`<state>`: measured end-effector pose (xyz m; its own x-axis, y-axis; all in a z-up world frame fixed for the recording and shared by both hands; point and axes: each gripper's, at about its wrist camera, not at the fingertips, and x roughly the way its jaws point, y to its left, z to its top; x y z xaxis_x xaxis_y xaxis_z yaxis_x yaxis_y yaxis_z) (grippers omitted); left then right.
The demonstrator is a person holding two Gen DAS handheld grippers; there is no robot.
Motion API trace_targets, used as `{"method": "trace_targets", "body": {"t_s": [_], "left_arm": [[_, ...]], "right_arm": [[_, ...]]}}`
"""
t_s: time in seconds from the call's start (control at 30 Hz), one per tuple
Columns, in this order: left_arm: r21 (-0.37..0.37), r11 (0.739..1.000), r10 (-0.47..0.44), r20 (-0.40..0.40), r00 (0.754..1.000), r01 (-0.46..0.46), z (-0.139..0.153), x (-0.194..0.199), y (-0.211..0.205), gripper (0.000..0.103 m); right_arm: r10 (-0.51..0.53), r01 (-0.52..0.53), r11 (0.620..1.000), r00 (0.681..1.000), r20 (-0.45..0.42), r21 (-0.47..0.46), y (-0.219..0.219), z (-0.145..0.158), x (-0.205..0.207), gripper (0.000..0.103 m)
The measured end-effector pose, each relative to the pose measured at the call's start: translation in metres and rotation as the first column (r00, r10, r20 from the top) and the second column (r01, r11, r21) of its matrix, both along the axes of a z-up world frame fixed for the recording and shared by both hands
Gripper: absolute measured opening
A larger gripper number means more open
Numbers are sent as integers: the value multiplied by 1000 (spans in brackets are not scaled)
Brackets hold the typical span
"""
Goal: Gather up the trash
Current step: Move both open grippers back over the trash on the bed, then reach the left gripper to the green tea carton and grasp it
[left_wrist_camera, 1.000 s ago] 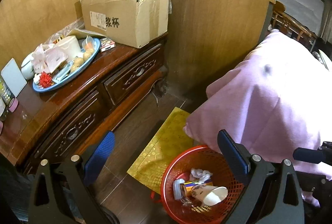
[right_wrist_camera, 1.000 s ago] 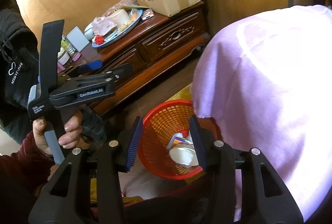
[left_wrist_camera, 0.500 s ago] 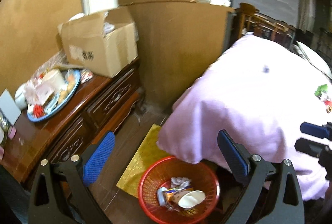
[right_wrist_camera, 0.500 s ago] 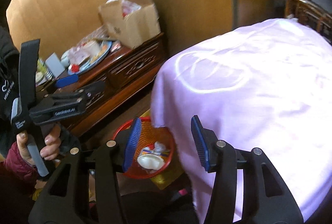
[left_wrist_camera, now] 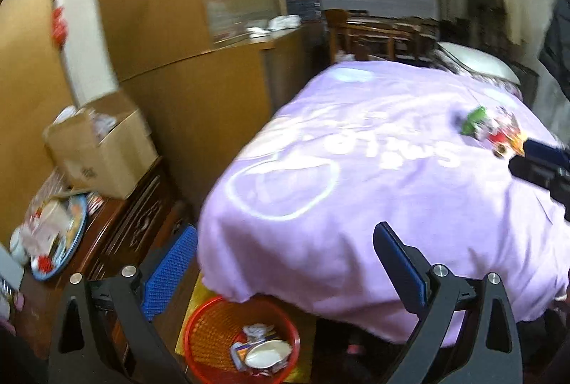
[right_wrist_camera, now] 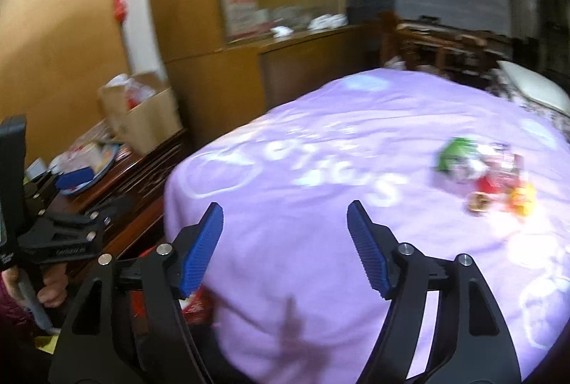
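Observation:
A red mesh basket (left_wrist_camera: 210, 330) stands on the floor by the bed's foot, holding a paper cup and wrappers; only a bit of its red rim (right_wrist_camera: 194, 307) shows in the right wrist view. A pile of coloured wrappers (right_wrist_camera: 484, 174) lies on the purple bedspread, also seen far right in the left wrist view (left_wrist_camera: 493, 129). My left gripper (left_wrist_camera: 281, 263) is open and empty above the basket. My right gripper (right_wrist_camera: 285, 245) is open and empty over the bed's near part, left of the wrappers.
A dark wooden dresser (left_wrist_camera: 117, 241) stands left of the bed with a blue plate of items (left_wrist_camera: 57, 241) and an open cardboard box (left_wrist_camera: 99, 149). A yellow mat (left_wrist_camera: 199, 291) lies under the basket. A white pillow (right_wrist_camera: 530, 88) lies at the bed's far end.
Both grippers have risen and swung right, from over the basket towards the bed. The right gripper's jaws have opened wider. The wrappers on the bedspread have come into view.

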<state>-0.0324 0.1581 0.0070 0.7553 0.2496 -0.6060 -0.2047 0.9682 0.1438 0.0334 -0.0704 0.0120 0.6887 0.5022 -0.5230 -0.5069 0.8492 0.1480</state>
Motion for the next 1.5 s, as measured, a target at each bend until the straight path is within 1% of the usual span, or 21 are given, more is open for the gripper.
{"method": "trace_targets", "body": {"t_s": [0.07, 0.1, 0.2, 0.27, 0.37, 0.47, 0.63, 0.73, 0.87, 0.9, 0.97, 1.0, 1.03, 1.07, 1.13, 1.2, 1.33, 1.5], "left_arm": [[0, 999, -37, -4, 999, 37, -2, 13, -19, 97], [-12, 998, -57, -4, 998, 57, -2, 21, -29, 97], [-72, 991, -109, 2, 994, 108, -6, 46, -55, 97], [-112, 984, -142, -6, 990, 140, -11, 68, -74, 97], [-148, 973, -181, -23, 983, 176, -21, 94, -97, 97], [-163, 965, -214, -46, 976, 205, -30, 122, -120, 97], [-166, 960, -240, -78, 968, 225, -43, 157, -138, 97], [-163, 959, -248, -88, 965, 232, -49, 175, -148, 97], [-154, 960, -252, -102, 962, 235, -58, 190, -155, 97], [-151, 960, -252, -108, 962, 235, -61, 194, -158, 97], [-147, 961, -255, -125, 959, 236, -67, 202, -162, 97], [-141, 961, -255, -138, 957, 236, -72, 208, -166, 97], [-134, 962, -255, -144, 956, 236, -75, 211, -169, 97], [-124, 964, -251, -151, 956, 234, -78, 215, -172, 97], [-114, 966, -249, -158, 955, 233, -82, 221, -177, 97], [-113, 965, -253, -157, 955, 238, -84, 227, -181, 97], [-110, 961, -268, -157, 951, 253, -87, 238, -192, 97], [-105, 956, -288, -154, 945, 274, -87, 243, -202, 97]], "right_arm": [[-57, 57, 998, 998, -1, 11, -21, -2, 9, 73], [-96, 96, 995, 995, 1, 13, -35, -4, 15, 74], [-183, 183, 983, 983, -4, 14, -70, -11, 28, 75], [-241, 242, 970, 970, -25, 27, -94, -18, 41, 75], [-309, 311, 950, 950, -53, 33, -121, -29, 57, 75], [-375, 378, 925, 924, -74, 27, -149, -40, 71, 75], [-441, 444, 896, 893, -86, 15, -178, -53, 89, 75], [-465, 467, 884, 881, -90, 4, -186, -58, 97, 75], [-508, 508, 861, 855, -101, -26, -200, -73, 111, 76], [-518, 517, 855, 850, -96, -37, -200, -75, 111, 77], [-552, 547, 834, 831, -75, -78, -203, -84, 114, 86], [-562, 555, 827, 823, -84, -93, -205, -89, 118, 88], [-553, 546, 833, 823, -129, -89, -208, -94, 123, 90], [-548, 542, 836, 823, -152, -83, -210, -96, 126, 90], [-547, 543, 836, 809, -213, -81, -216, -104, 134, 91], [-546, 542, 836, 802, -243, -89, -217, -107, 138, 91], [-539, 531, 841, 805, -248, -103, -215, -110, 141, 95], [-535, 528, 843, 805, -256, -104, -213, -111, 144, 96]]}}
